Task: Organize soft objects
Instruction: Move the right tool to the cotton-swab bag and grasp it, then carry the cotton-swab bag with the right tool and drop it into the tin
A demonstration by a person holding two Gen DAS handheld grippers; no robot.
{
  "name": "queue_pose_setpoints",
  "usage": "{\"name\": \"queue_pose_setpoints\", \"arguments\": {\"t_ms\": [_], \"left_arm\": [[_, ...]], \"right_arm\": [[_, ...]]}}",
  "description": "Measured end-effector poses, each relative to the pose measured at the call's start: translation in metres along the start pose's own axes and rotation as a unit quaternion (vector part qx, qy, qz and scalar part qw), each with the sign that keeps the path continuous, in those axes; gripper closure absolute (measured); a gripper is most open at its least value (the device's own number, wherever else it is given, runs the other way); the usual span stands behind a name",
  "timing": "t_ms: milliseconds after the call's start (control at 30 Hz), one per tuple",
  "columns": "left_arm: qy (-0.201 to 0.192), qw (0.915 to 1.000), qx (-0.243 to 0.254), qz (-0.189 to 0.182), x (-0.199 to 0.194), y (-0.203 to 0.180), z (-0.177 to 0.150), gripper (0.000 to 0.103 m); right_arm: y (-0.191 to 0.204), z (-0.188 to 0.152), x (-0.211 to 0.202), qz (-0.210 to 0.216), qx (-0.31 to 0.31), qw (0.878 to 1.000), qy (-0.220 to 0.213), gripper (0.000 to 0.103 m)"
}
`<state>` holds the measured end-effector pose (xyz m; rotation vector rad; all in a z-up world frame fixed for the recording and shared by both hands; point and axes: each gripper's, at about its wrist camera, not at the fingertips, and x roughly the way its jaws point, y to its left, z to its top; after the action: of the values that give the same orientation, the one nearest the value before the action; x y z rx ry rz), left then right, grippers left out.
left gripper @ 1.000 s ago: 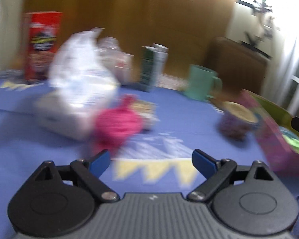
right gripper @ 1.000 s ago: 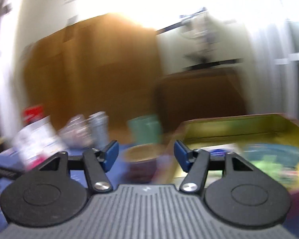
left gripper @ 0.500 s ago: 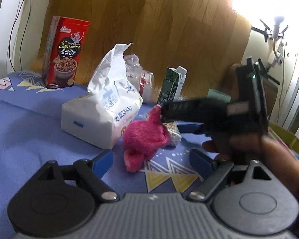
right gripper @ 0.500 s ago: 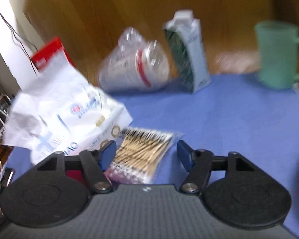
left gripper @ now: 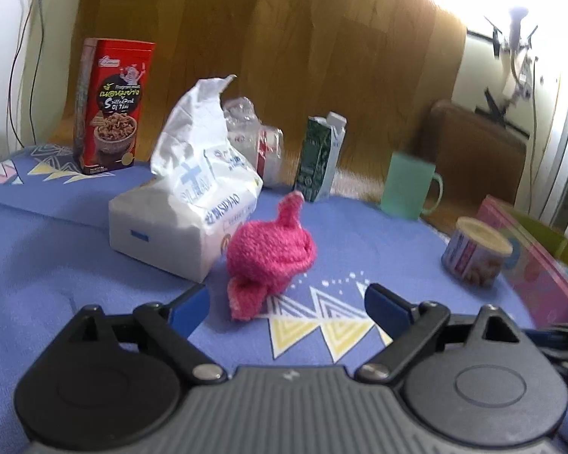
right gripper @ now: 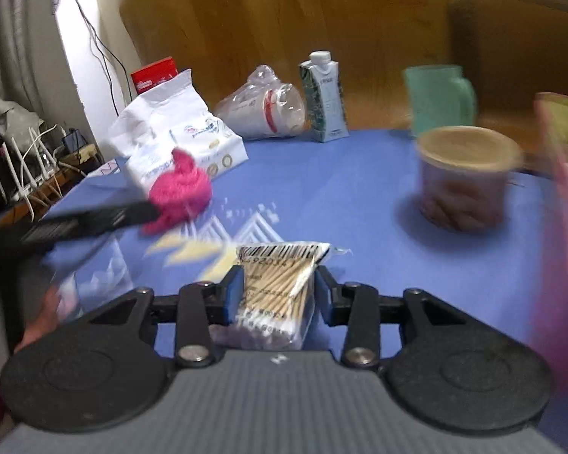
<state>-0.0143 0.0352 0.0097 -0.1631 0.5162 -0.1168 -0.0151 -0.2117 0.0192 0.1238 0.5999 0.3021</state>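
Two grippers: the left gripper (left gripper: pixel 286 304) gapes empty just short of the pink sock (left gripper: pixel 270 251) beside the tissues (left gripper: pixel 185 204); the right gripper (right gripper: pixel 278 293) pinches the swab pack (right gripper: pixel 280 287), whose slick film might slip free.

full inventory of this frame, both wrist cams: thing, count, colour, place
pink sock: 1, pink, balled up on the cloth beside the tissue pack
tissue pack: 1, white, opened, left of centre
cotton swab pack: 1, clear bag, held in the right tongs
snack tin: 1, red, upright, back left
bagged cups: 1 bag, clear, lying at the back
drink carton: 1, dark green and white, upright, back centre
mug: 1, mint green, back right
can: 1, purple label, right side
box: 1, pink outside, green inside, far right
tablecloth: 1, blue with triangle pattern
left tongs: open, empty, just short of the sock
right tongs: shut on the swab pack
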Motion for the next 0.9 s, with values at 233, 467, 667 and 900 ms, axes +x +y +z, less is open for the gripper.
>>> {"name": "queue_pose_setpoints", "arguments": {"t_ms": [233, 467, 667, 900], "left_arm": [[0.022, 0.9989, 0.033, 0.023, -0.001, -0.023, -0.005, 0.010], [0.100, 0.9821, 0.005, -0.159, -0.004, -0.065, -0.009, 0.014], [0.147, 0.9661, 0.020, -0.211, 0.017, -0.107, -0.019, 0.041], [0.104, 0.9567, 0.057, -0.266, -0.004, -0.147, 0.007, 0.051]], "right_arm": [[0.016, -0.048, -0.056, -0.071, -0.058, 0.993, -0.081, 0.025], [0.012, -0.049, -0.039, -0.060, -0.052, 0.995, -0.054, 0.026], [0.003, -0.046, -0.027, -0.049, -0.032, 0.998, -0.022, 0.068], [0.013, -0.050, -0.057, -0.079, -0.060, 0.990, -0.103, 0.075]]}}
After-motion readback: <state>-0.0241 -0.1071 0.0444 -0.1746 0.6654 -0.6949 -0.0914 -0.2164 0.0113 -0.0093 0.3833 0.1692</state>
